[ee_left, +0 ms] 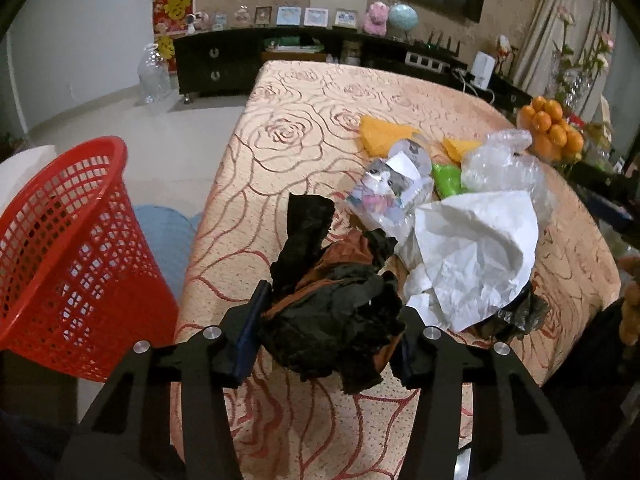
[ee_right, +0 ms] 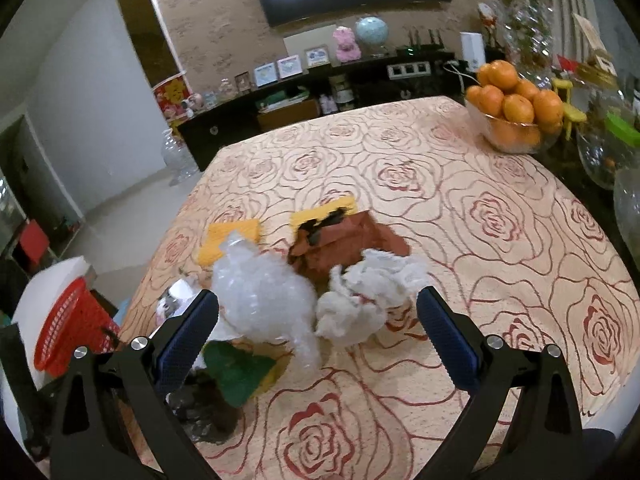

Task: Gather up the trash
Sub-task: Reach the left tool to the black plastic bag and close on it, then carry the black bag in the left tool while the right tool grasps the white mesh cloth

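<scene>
My left gripper (ee_left: 335, 303) is shut on a crumpled wad of black and brown paper (ee_left: 332, 328) at the near edge of the rose-patterned table (ee_left: 280, 152); both blue pads press its sides. Right of the wad lie crumpled white paper (ee_left: 476, 256), a clear wrapper with a cat picture (ee_left: 384, 192) and clear plastic (ee_left: 500, 160). My right gripper (ee_right: 318, 298) stands open just above the table. A clear plastic wad (ee_right: 264, 296) and a white tissue ball (ee_right: 372, 296) lie between its fingertips, untouched. Brown paper (ee_right: 344, 240) lies behind them.
A red mesh basket (ee_left: 68, 264) stands on the floor left of the table, also visible as the basket (ee_right: 68, 328) in the right wrist view. Yellow pieces (ee_right: 228, 236) and a green scrap (ee_right: 236, 372) lie among the trash. A bowl of oranges (ee_right: 512, 108) sits at the far right corner.
</scene>
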Tool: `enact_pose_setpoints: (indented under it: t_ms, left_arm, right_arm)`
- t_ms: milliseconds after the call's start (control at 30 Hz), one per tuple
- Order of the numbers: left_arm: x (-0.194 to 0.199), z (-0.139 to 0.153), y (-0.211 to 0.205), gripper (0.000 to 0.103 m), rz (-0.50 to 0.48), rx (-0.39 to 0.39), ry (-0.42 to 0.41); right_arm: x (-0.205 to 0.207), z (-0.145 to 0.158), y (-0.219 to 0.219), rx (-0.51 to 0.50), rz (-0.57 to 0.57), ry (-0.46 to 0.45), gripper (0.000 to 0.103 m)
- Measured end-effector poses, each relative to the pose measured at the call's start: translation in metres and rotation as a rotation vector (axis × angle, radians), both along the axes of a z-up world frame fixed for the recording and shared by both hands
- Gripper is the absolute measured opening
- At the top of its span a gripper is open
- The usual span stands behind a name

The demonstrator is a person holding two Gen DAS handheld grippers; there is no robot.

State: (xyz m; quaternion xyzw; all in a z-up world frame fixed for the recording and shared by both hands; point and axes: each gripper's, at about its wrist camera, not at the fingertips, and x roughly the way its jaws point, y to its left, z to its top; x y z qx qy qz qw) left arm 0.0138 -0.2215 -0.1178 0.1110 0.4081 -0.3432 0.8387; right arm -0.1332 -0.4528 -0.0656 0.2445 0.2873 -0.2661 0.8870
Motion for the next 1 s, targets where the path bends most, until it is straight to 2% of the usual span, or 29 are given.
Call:
enact_pose_setpoints:
  t_ms: [267,433,600,700,800,967,1000]
  left_arm:
    - [0.003,0.026,0.029,0.050,0.082,-0.074,-0.057]
    - [0.005,0.034,0.039,0.050,0.110,-0.087,-0.076]
    - [0.006,0.035,0.046,0.050,0.126,-0.086,-0.090]
    - [0.006,0.035,0.051,0.050,0.137,-0.086,-0.098]
    - [0.005,0.036,0.055,0.050,0.147,-0.082,-0.111]
    - [0.005,0.036,0.058,0.050,0.167,-0.074,-0.138]
    - [0.004,0.036,0.058,0.050,0.168,-0.076,-0.141]
  right_arm:
    - [-0.007,-0.019,-0.026,0.036,-0.102,0.054,0.096]
    - [0.003,-0.035,-0.031,0.040,-0.113,0.109,0.096]
    - [0.014,-0.046,-0.036,0.052,-0.119,0.118,0.095]
    - [0.023,-0.052,-0.036,0.047,-0.103,0.140,0.088]
    - [0.029,-0.060,-0.037,0.048,-0.088,0.167,0.076]
    - [0.030,-0.060,-0.037,0.042,-0.075,0.159,0.051]
    - [0.029,-0.059,-0.037,0.044,-0.074,0.155,0.049]
